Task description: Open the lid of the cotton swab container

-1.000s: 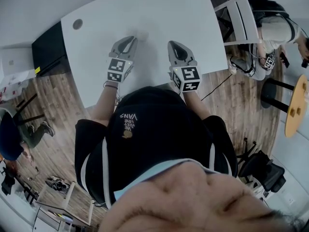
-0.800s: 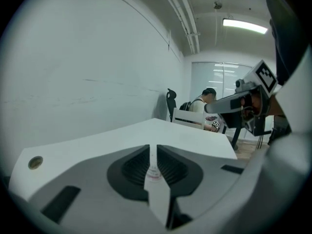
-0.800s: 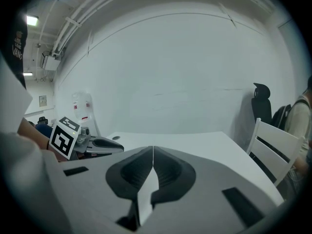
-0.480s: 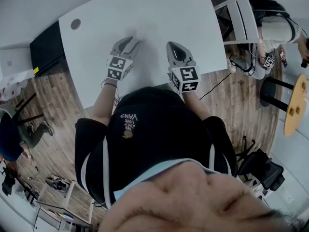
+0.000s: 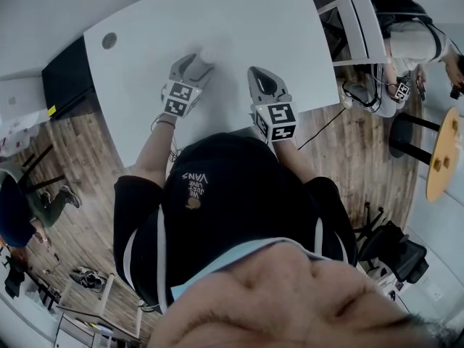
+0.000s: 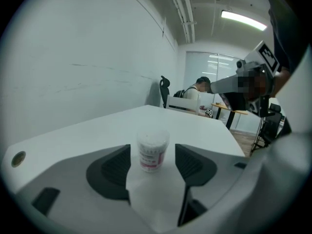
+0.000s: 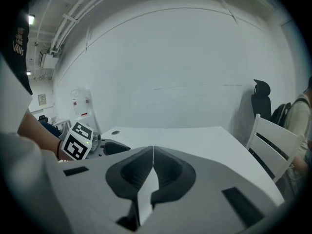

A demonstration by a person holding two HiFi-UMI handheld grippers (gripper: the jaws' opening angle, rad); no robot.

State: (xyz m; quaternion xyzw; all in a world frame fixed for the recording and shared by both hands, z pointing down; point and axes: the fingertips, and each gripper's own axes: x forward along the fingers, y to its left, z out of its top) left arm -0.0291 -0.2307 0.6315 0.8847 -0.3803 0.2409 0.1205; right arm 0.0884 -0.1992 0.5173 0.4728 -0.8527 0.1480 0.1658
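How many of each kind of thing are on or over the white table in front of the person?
Hand-held grippers: 2 (left gripper, right gripper)
Cotton swab container: 1
Total: 3

We find the container [image 6: 152,151] on the table [image 5: 239,20] between the left gripper's [image 5: 192,65] jaws (touching neither), and the right gripper [image 5: 264,80] just to its right.

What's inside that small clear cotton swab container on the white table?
White swab tips show through the small clear plastic container near its closed top. A pink and white label covers the lower wall, hiding the rest.
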